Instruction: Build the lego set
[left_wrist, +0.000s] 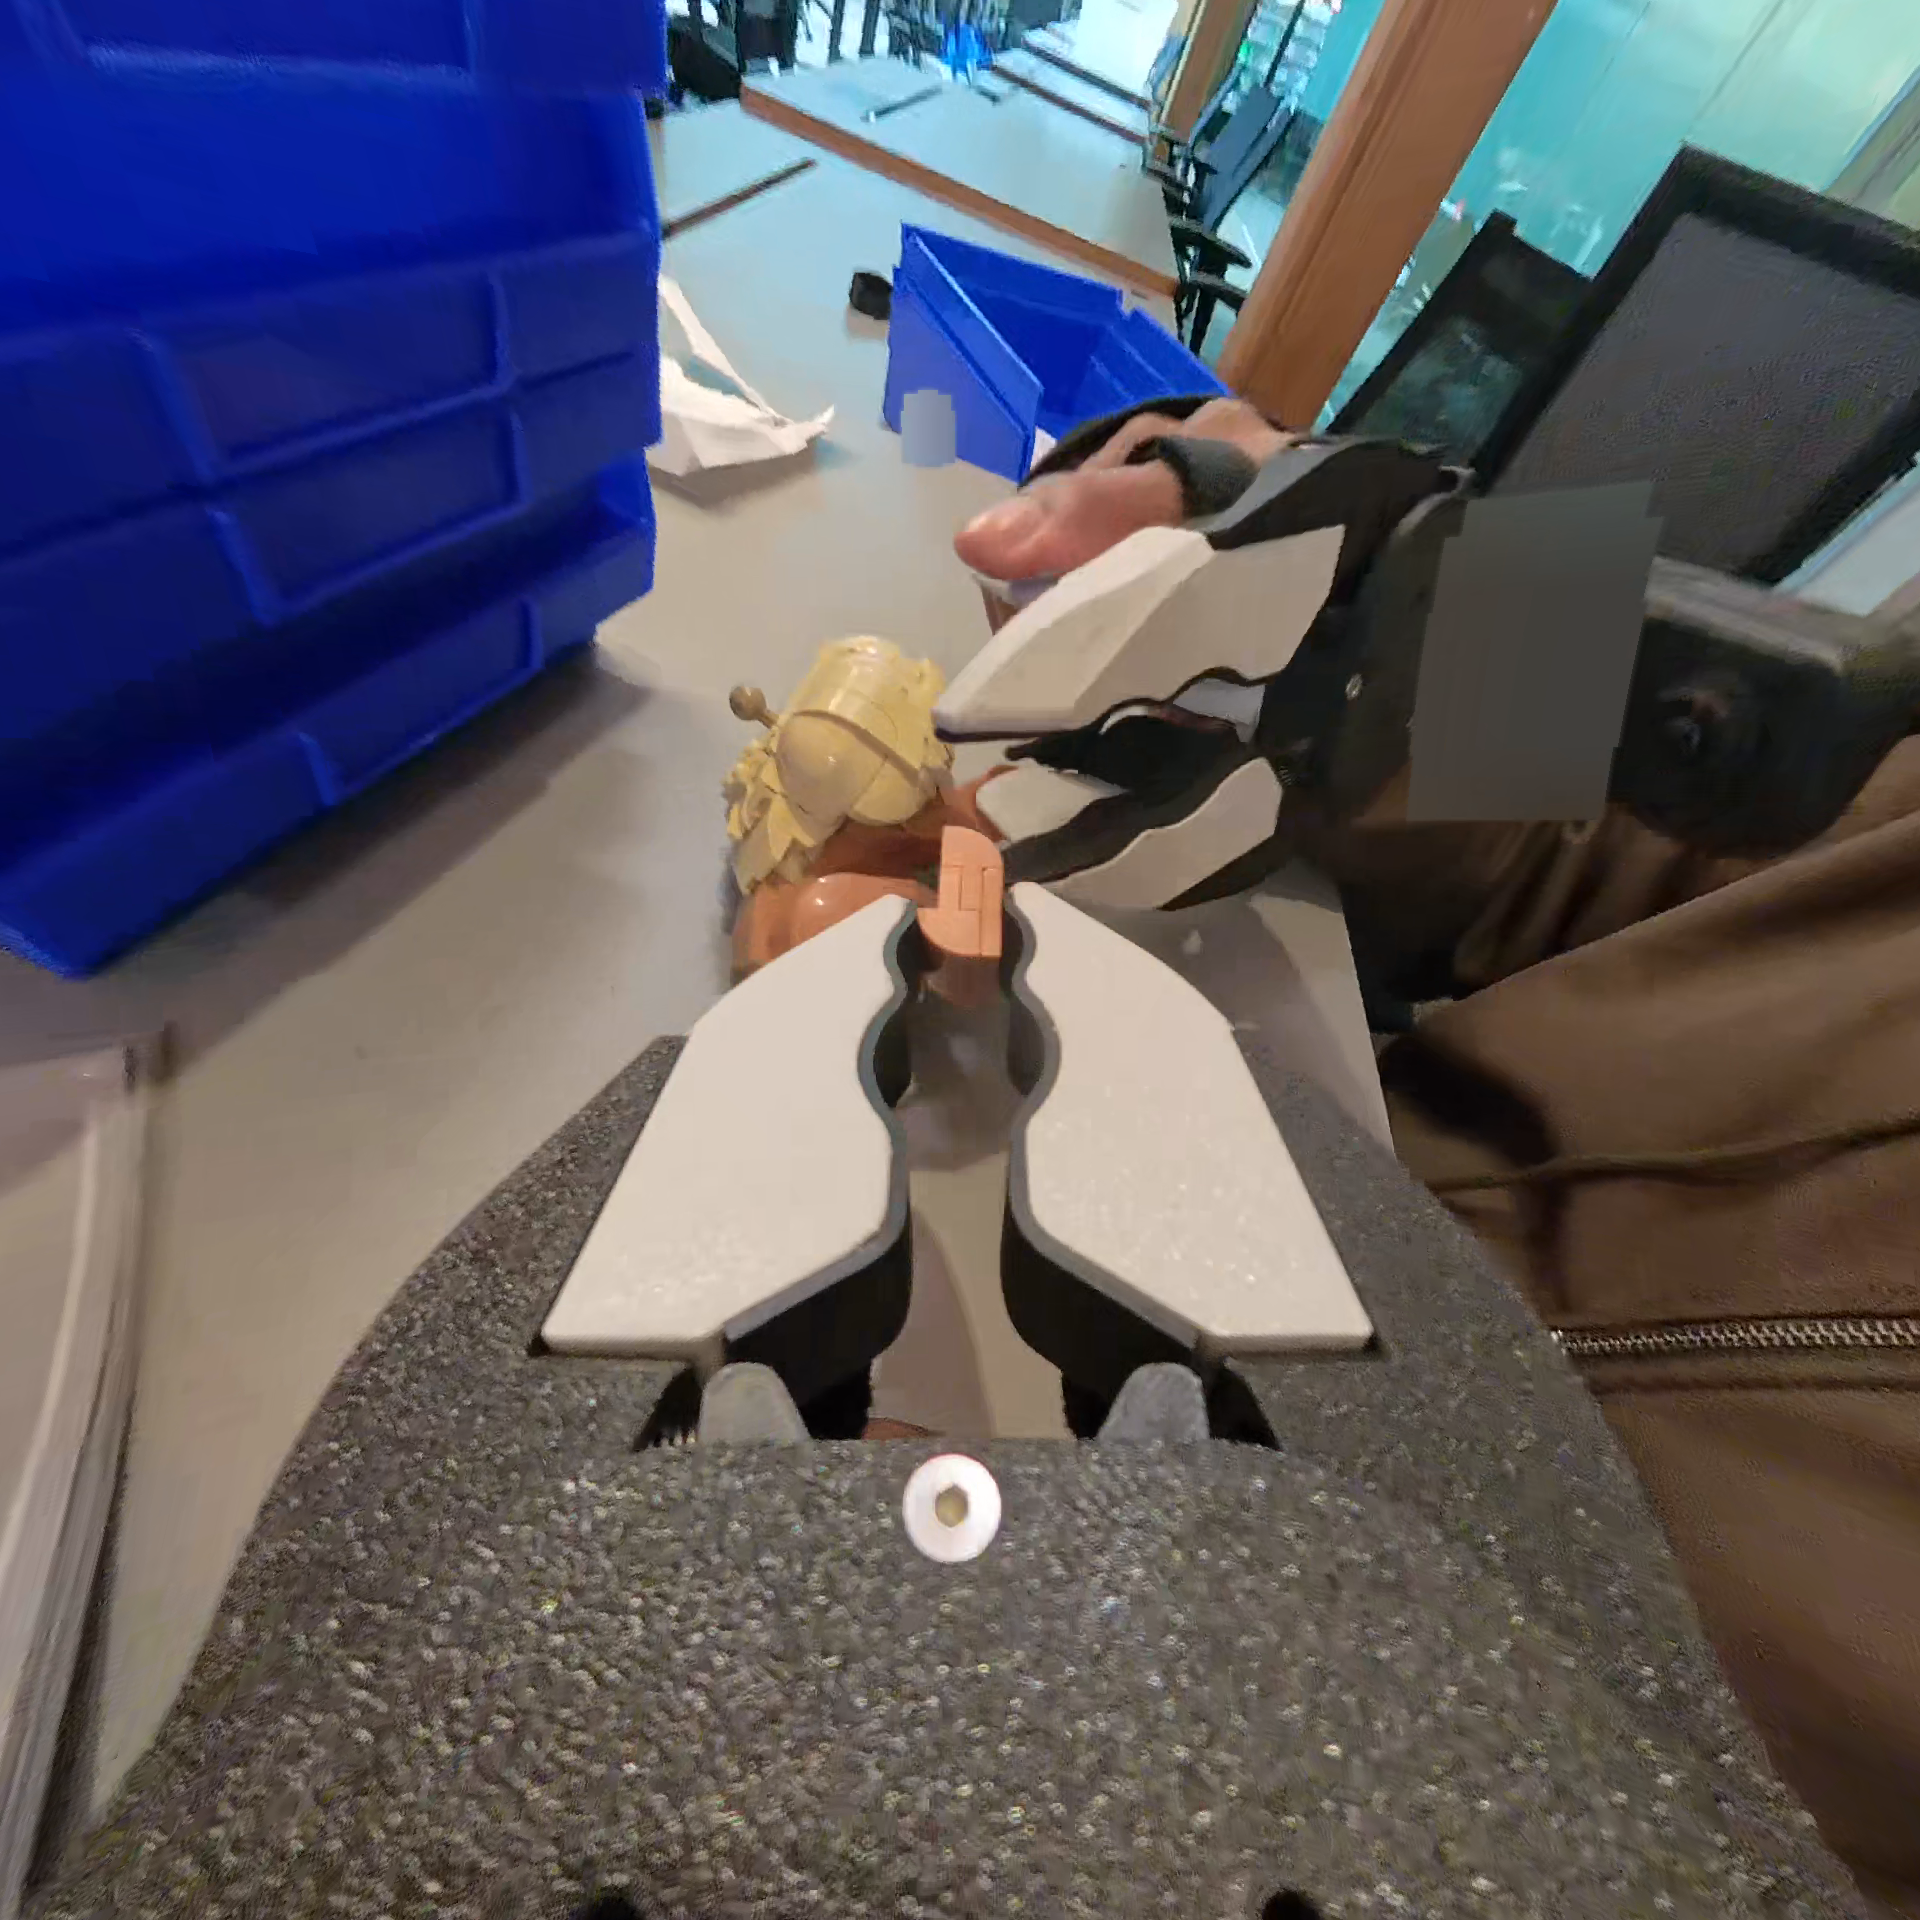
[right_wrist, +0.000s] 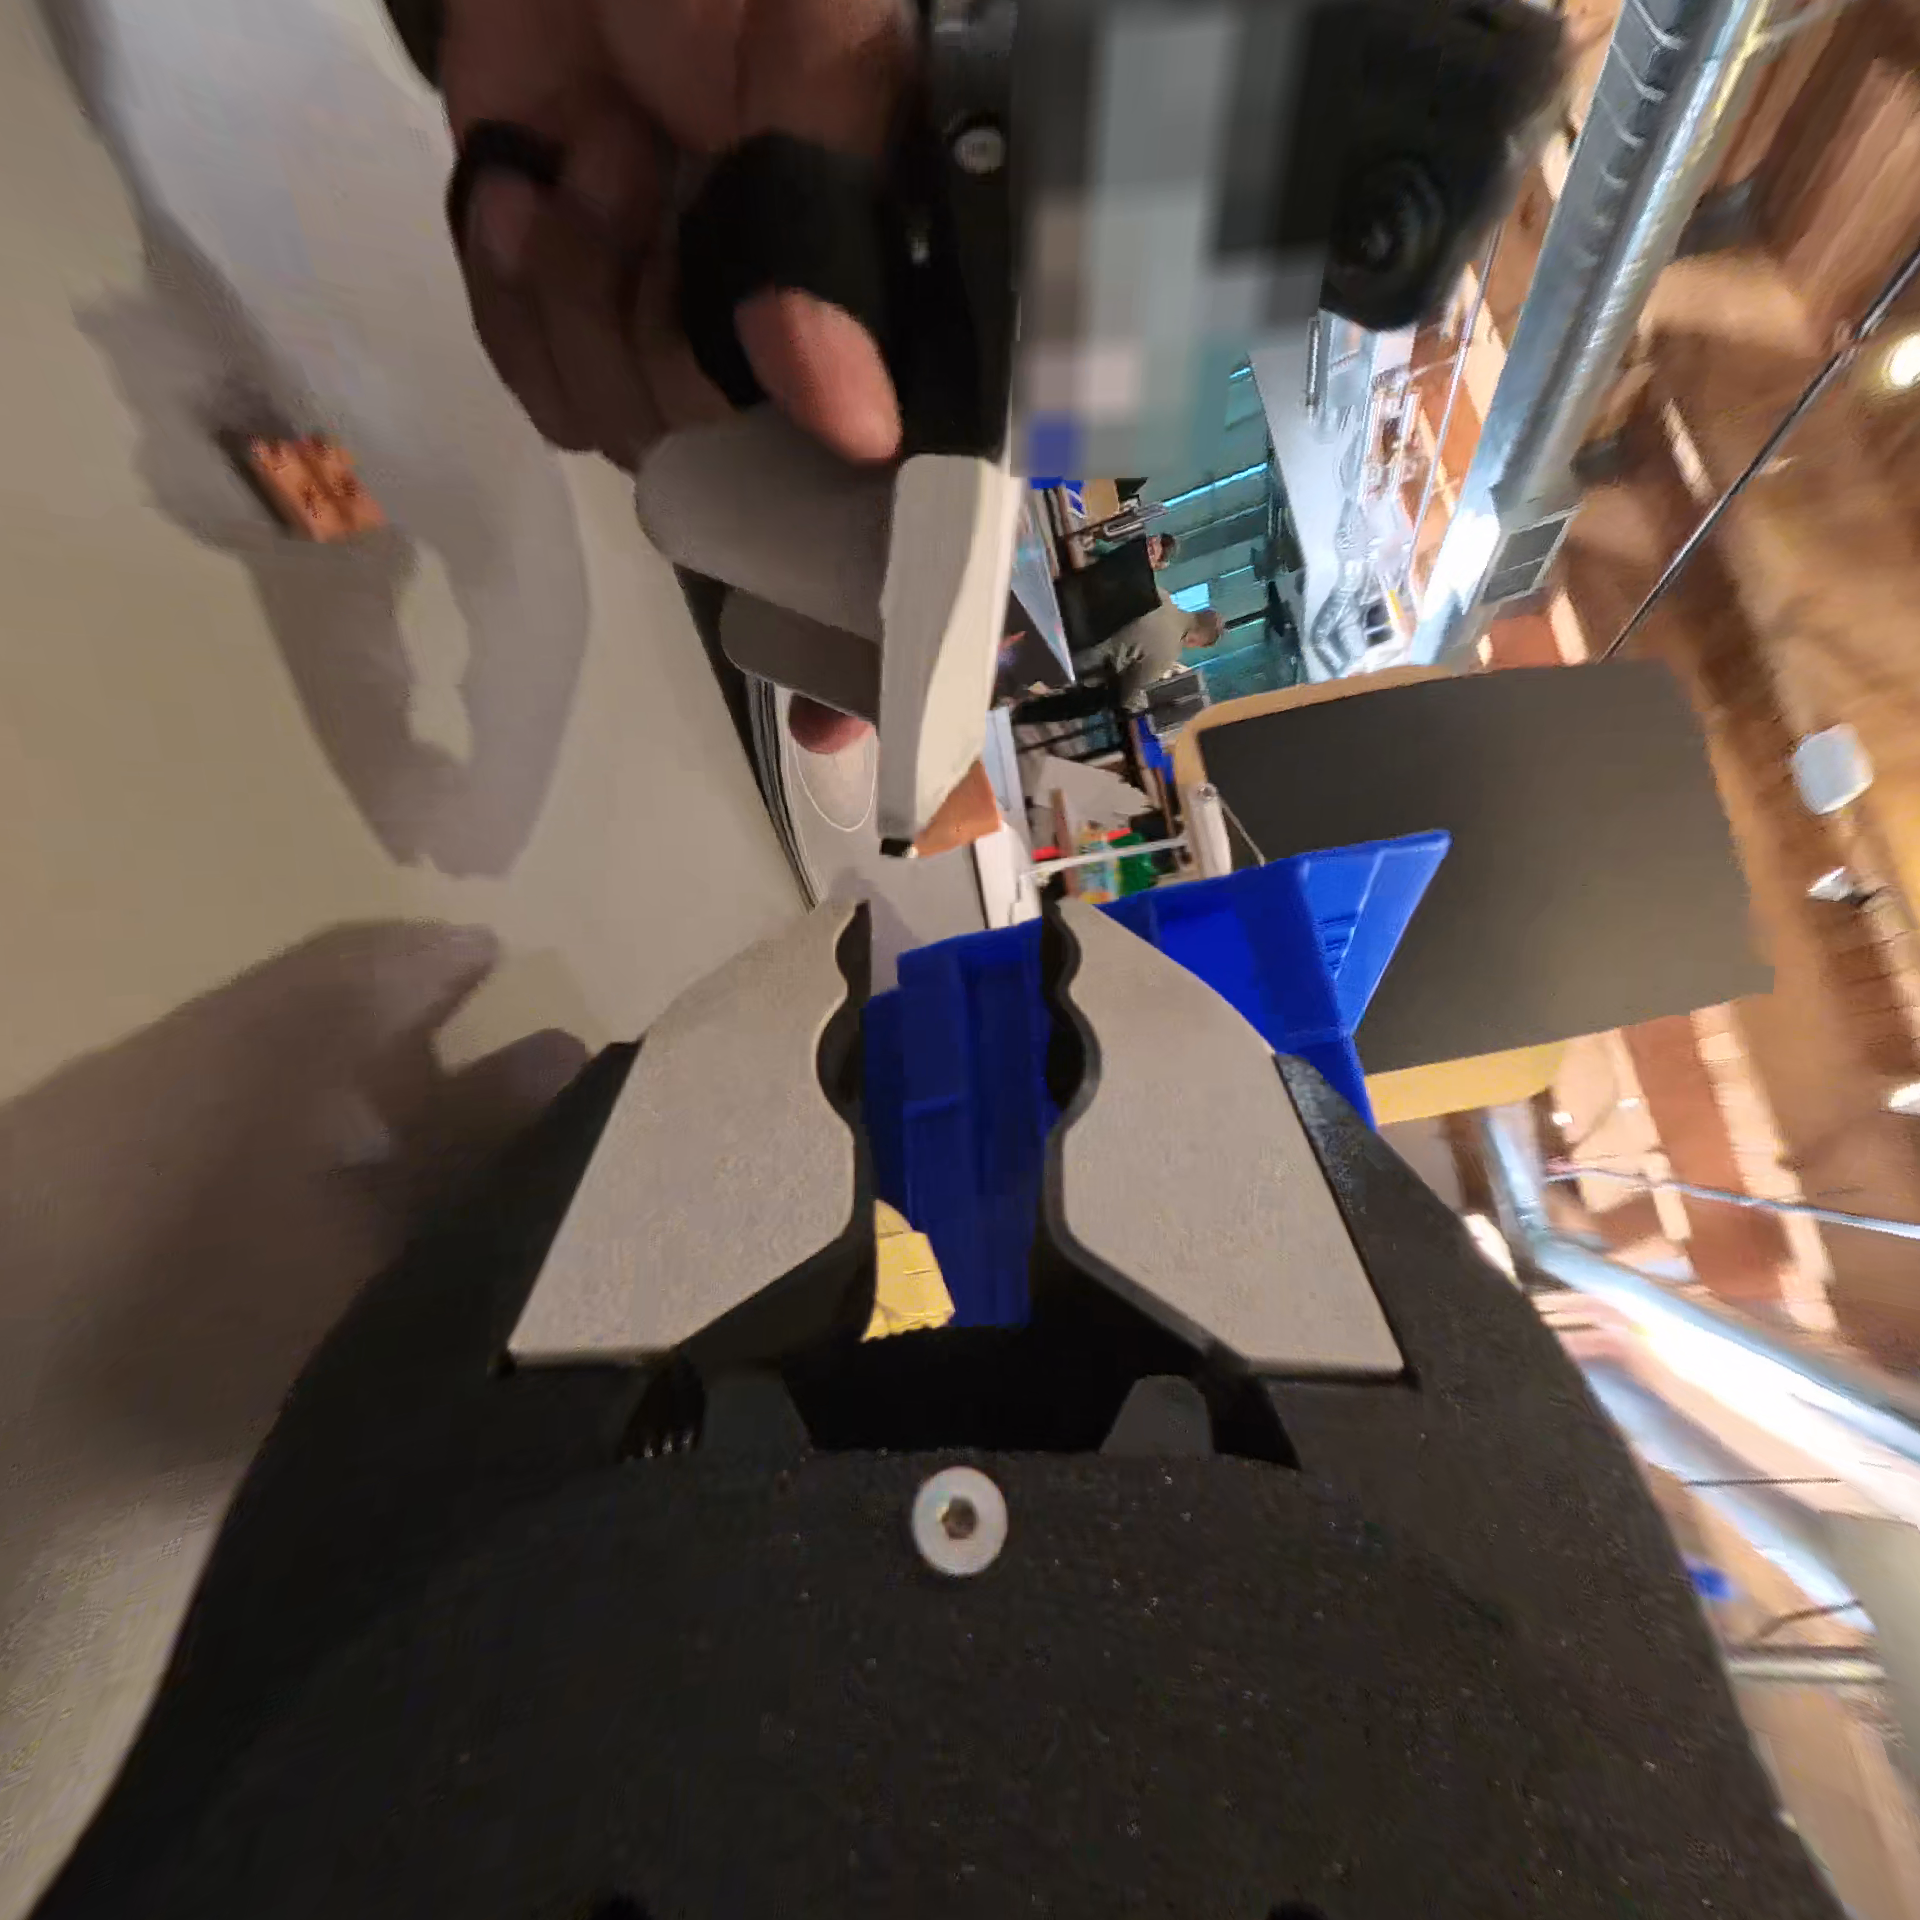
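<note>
Left gripper (left_wrist: 958, 914) clamped on smooth pinkish-tan brick (left_wrist: 968, 896); right gripper (right_wrist: 954, 914) parted, empty.

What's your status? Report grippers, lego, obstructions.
Left gripper shut on small salmon-pink lego piece. Right gripper open, empty. Tan-and-brown lego figure on grey table. Stacked blue plastic bins close left.

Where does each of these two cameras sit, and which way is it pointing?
Left wrist view: on the left hand-held gripper, facing along its fingers over the grey table at the lego figure; a hand shows.
Right wrist view: on the right hand-held gripper, rolled sideways, facing a blue bin.
Shared: each sees the other gripper.
</note>
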